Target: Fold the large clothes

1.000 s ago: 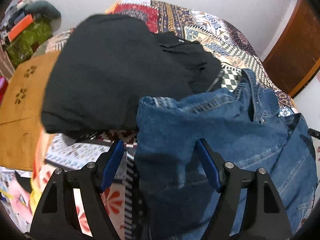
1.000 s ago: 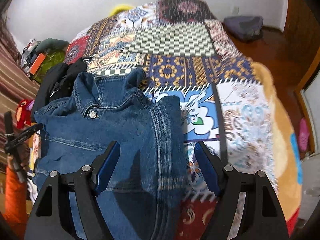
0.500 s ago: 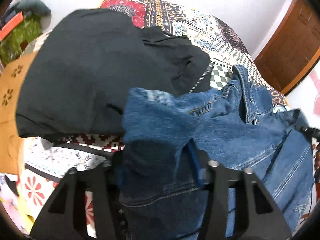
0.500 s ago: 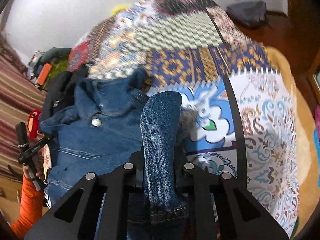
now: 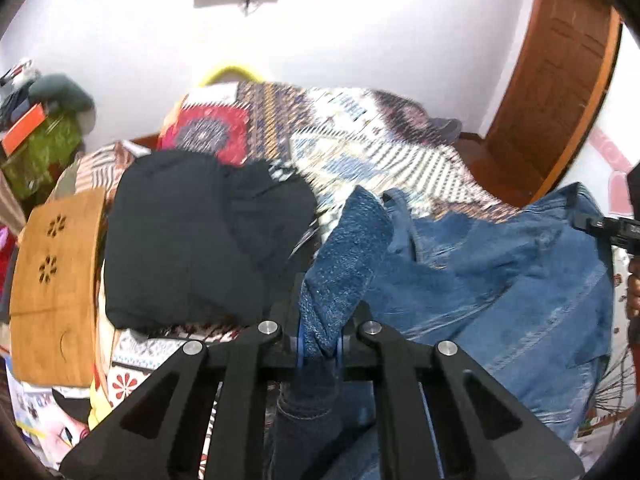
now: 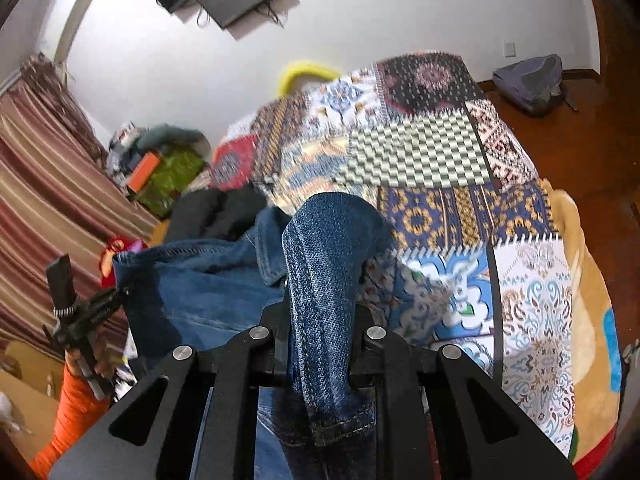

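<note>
**Both grippers pinching denim jacket over bed**

Left hand-held gripper (image 5: 319,350): jaws closed tight on a bunched fold of the blue denim jacket (image 5: 500,276). Right hand-held gripper (image 6: 320,350): jaws clamped on a stitched sleeve of the same jacket, cuff hanging below the fingers. Jacket body sags between the two, above the patchwork-patterned bed cover (image 6: 420,152). Black folded garment (image 5: 192,240) lies on the bed just left of the jacket, beside a brown wooden board (image 5: 52,280)
</note>
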A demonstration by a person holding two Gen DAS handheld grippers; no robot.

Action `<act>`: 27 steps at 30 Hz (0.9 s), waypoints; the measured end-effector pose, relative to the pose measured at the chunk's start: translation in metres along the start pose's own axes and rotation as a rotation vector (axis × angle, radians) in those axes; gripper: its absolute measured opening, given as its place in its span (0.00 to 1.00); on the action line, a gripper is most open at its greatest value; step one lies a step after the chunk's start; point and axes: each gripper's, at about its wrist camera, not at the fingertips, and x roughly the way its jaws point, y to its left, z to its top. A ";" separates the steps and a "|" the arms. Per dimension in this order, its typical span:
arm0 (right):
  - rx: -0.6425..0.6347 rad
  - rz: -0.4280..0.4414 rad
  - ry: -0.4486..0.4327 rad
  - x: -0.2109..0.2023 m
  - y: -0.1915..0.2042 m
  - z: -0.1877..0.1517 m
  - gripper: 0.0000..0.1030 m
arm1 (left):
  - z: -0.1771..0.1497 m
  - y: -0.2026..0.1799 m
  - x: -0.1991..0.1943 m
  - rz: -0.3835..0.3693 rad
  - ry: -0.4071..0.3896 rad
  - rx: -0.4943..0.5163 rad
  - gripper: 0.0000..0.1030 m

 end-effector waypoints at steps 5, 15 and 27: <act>-0.039 -0.027 -0.038 -0.009 0.014 0.019 0.13 | 0.025 -0.020 -0.022 -0.042 -0.052 0.010 0.08; -0.068 -0.070 -0.096 0.003 0.003 0.093 0.13 | 0.076 0.000 -0.004 -0.032 -0.091 -0.062 0.08; -0.170 -0.373 0.087 0.148 -0.057 0.079 0.14 | 0.053 0.060 0.129 0.243 0.074 -0.029 0.11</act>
